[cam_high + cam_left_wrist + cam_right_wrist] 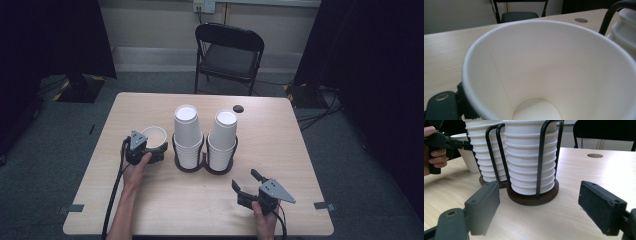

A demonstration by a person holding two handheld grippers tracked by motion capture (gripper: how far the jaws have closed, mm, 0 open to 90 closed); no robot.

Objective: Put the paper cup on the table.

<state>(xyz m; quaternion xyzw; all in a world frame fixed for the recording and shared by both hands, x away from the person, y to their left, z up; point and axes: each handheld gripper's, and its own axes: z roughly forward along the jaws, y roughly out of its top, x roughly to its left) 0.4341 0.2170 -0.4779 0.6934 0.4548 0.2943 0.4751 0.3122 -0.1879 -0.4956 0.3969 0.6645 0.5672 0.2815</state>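
- Currently, the left gripper (150, 150) sits at a single paper cup (154, 137) on the left part of the table (150, 210), just beside the left cup stack (187, 135).
- Cup orientation: upright, mouth up, base on the table top; its long axis runs vertical. In the left gripper view the open mouth faces the camera, with the round cup bottom low in the frame.
- Left claw state: the jaws stand at the cup's near wall and rim. Whether the pads press the wall cannot be told.
- Right gripper (246, 186): rests low at the near right part of the table, jaws spread wide with nothing between them, pointing at the right cup stack (530, 157).
- Both stacks stand mouth down in black wire holders (540, 165) on round dark bases.
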